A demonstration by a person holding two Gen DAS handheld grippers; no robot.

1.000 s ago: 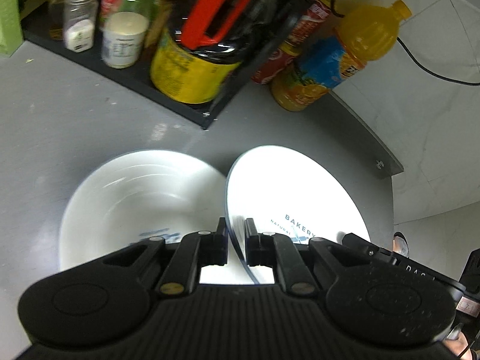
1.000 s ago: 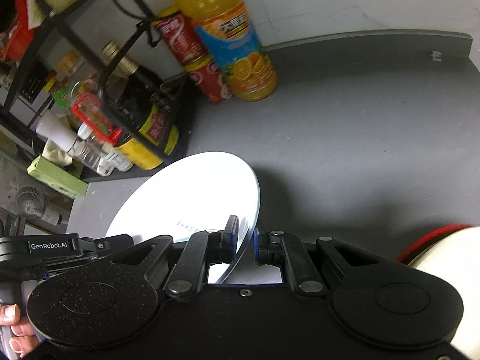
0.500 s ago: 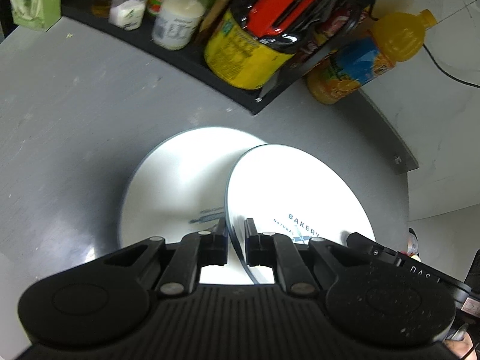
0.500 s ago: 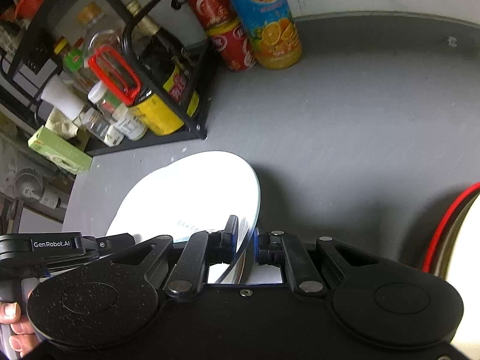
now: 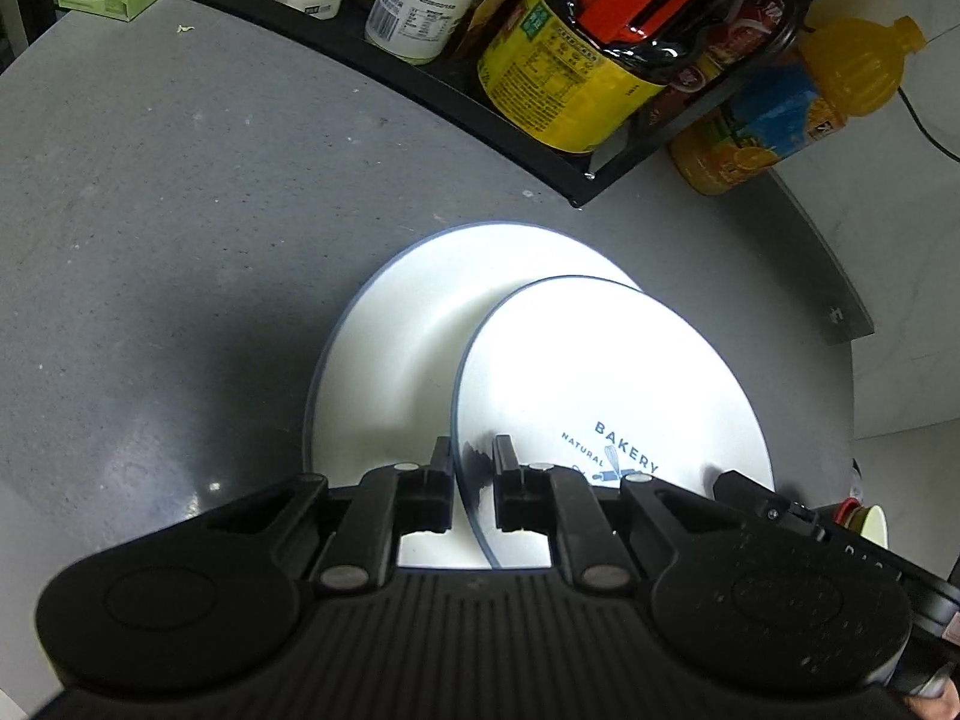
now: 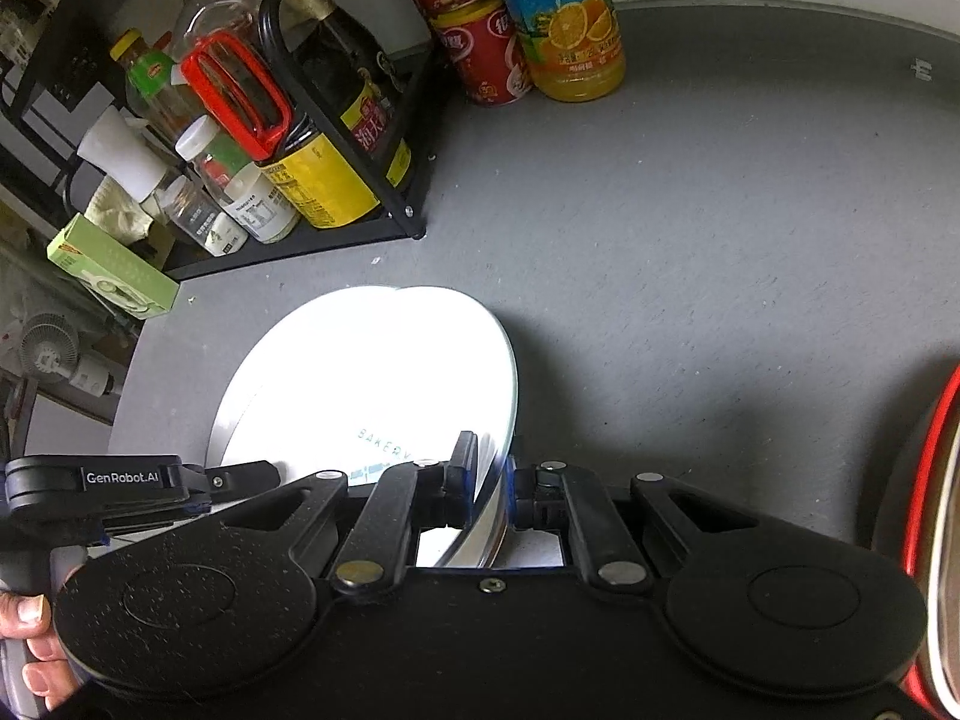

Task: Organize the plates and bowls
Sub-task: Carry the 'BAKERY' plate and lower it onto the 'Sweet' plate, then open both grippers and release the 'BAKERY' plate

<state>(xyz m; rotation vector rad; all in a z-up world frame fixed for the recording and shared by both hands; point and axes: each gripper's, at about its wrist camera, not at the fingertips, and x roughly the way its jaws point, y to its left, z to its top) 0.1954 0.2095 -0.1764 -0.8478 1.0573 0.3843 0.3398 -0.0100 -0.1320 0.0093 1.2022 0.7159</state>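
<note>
A white plate printed "BAKERY" hangs tilted above the grey counter, held at its near rim by both grippers. My left gripper is shut on its left edge. From the other side, my right gripper is shut on the same plate. Under it a second white dish with a blue rim lies flat on the counter, half covered by the held plate. Only a strip of that dish's rim shows in the right wrist view.
A black wire rack of sauce bottles and jars stands at the back, with red cans and an orange juice bottle beside it. A red-rimmed dish sits at the far right. The counter edge curves at the right.
The held plate has moved further over the dish on the counter and now overlaps it. Both views have drawn back, so the rack looks farther away. Both grippers kept their hold.
</note>
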